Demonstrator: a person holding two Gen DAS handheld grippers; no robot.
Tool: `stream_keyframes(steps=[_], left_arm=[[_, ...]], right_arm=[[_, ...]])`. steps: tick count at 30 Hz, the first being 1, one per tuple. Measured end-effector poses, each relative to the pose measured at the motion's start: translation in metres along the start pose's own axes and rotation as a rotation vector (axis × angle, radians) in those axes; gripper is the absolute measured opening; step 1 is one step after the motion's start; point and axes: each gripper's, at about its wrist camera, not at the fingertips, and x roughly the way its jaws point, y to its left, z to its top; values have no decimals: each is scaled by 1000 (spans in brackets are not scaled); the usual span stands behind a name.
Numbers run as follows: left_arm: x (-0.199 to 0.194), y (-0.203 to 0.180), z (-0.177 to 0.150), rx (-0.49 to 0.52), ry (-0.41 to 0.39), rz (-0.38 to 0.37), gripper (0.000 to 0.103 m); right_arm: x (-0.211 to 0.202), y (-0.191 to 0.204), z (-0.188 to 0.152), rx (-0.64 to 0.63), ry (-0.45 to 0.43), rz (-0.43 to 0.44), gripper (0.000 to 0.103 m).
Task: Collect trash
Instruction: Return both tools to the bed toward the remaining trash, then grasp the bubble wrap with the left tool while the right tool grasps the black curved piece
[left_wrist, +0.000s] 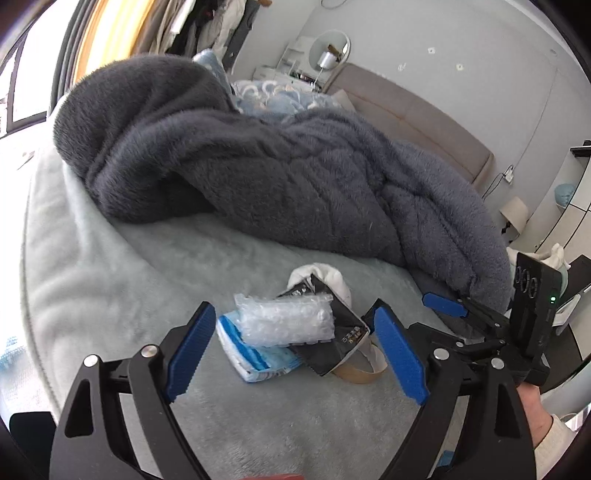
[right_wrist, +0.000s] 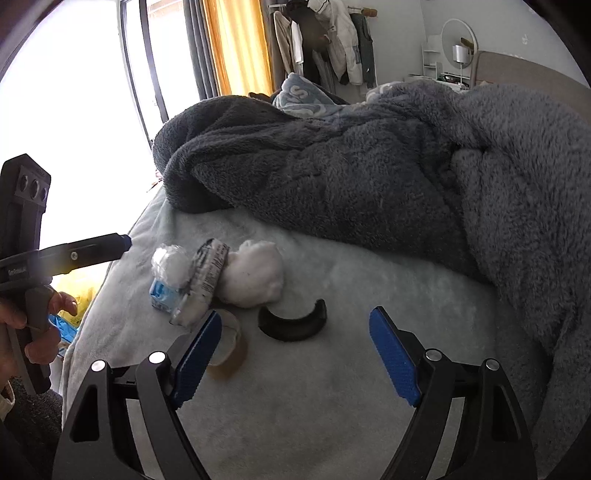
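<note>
Dark grey fleece blanket (left_wrist: 280, 173) heaped on pale bedspread (left_wrist: 110, 280), round mirror (left_wrist: 330, 50) behind

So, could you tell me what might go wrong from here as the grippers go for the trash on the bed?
1. The bubble wrap lies loosely atop the blue tissue pack and dark wrapper; closing the open left gripper on the pile could leave one behind.
2. The black curved piece lies apart and might be overlooked.
3. The right gripper is close beside the tape roll; the grippers may collide.
</note>
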Motion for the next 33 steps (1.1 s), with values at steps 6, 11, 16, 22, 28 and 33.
stream_keyframes(steps=[6, 11, 16, 22, 28, 33], left_arm=[[30, 0, -4, -25, 86, 15, 82], [42, -1, -4, -32, 95, 22, 72], [44, 1, -3, -60, 76, 11, 66], [38, -3, 0, -48, 37, 6, 64], [23, -5, 1, -35, -17, -12, 64], [10, -6, 1, -7, -47, -2, 64]], right_arm=[[8, -6, -7, -13, 26, 0, 83], [15, -12, -15, -19, 52, -4, 83], [21, -15, -21, -23, 69, -9, 83], [29, -10, -19, -21, 87, -19, 83], [37, -7, -15, -12, 106, -13, 83], [45, 2, -10, -34, 115, -32, 76]])
